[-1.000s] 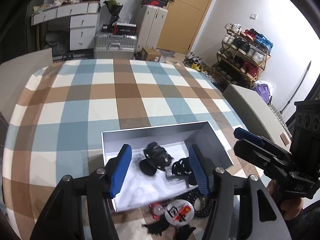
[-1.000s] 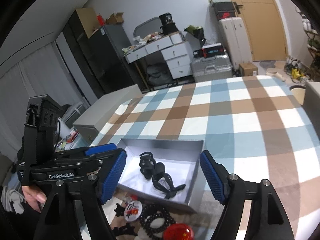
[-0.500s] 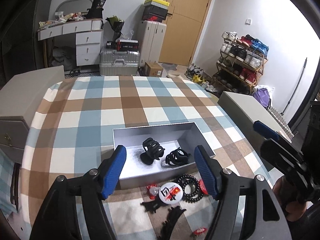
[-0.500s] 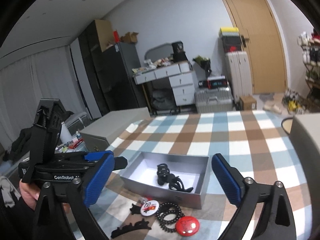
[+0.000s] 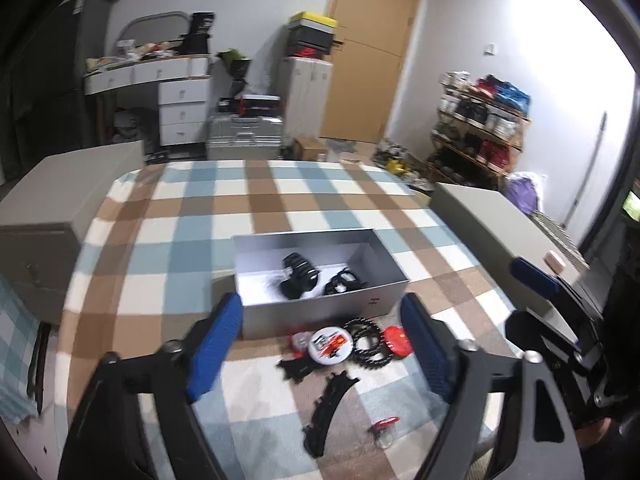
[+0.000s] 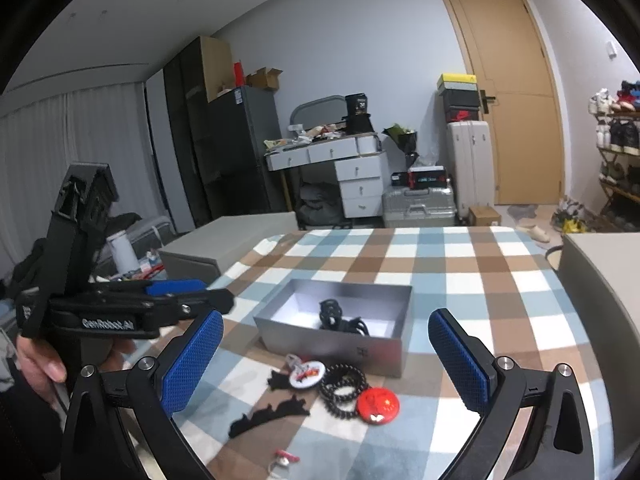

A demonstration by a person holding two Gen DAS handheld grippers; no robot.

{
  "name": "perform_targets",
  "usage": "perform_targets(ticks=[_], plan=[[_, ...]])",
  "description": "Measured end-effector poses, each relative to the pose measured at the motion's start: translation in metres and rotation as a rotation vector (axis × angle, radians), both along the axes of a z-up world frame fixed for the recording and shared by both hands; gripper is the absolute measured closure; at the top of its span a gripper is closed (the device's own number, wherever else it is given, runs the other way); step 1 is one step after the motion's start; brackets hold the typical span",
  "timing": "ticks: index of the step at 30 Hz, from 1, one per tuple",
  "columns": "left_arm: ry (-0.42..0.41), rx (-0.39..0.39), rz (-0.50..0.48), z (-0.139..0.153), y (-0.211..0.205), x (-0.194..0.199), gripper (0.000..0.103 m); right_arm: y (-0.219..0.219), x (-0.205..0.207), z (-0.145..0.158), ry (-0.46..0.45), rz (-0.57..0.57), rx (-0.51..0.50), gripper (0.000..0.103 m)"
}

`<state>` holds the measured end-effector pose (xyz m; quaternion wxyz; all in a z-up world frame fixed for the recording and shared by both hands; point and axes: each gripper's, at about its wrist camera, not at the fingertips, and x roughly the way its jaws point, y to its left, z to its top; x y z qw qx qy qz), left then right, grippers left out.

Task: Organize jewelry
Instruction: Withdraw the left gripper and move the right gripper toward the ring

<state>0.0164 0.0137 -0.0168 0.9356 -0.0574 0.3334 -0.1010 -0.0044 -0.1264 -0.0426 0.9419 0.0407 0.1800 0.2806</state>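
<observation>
A silver box (image 5: 384, 301) (image 6: 348, 344) stands on the plaid table with two black hair clips (image 5: 299, 276) (image 6: 332, 312) inside. In front of it lie a white-and-red badge (image 5: 331, 345) (image 6: 307, 372), black coil hair ties (image 5: 366, 340) (image 6: 344, 390), a red badge (image 5: 397, 338) (image 6: 378, 400), a long black hair clip (image 5: 328, 404) (image 6: 270, 416) and a small red-and-clear item (image 5: 384, 432) (image 6: 285, 458). My left gripper (image 5: 322, 350) is open and empty, held back above the loose items. My right gripper (image 6: 326, 356) is open and empty, also raised.
The plaid tablecloth (image 5: 280, 200) covers the table. Grey cabinets stand at the left (image 5: 60, 200) and right (image 5: 500, 220) of it. A desk with drawers (image 6: 340, 168), suitcases (image 6: 420, 204), a door (image 6: 516, 100) and a shoe rack (image 5: 480, 120) are behind.
Both grippers have pulled back and up from the box, so more of the table and the loose items in front of the box show. Both stay open.
</observation>
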Motion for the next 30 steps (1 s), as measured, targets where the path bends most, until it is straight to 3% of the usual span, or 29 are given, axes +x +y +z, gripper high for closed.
perform_targets(ticks=[7, 16, 22, 28, 30], plan=[[0.029, -0.027, 0.077, -0.021, 0.014, -0.013, 0.02, 0.007, -0.014, -0.027, 0.025, 0.024, -0.05, 0.0], [0.122, 0.017, 0.098, -0.056, 0.018, -0.033, 0.016, 0.028, -0.011, -0.07, 0.202, 0.046, -0.122, 0.0], [0.173, 0.029, 0.142, -0.073, 0.026, -0.04, 0.016, 0.029, -0.016, -0.086, 0.241, 0.077, -0.136, 0.0], [0.193, 0.023, 0.159, -0.079, 0.031, -0.043, 0.016, 0.04, -0.016, -0.103, 0.31, 0.162, -0.163, 0.02], [0.21, 0.027, 0.161, -0.081, 0.031, -0.045, 0.016, 0.045, -0.015, -0.107, 0.338, 0.192, -0.164, 0.033]])
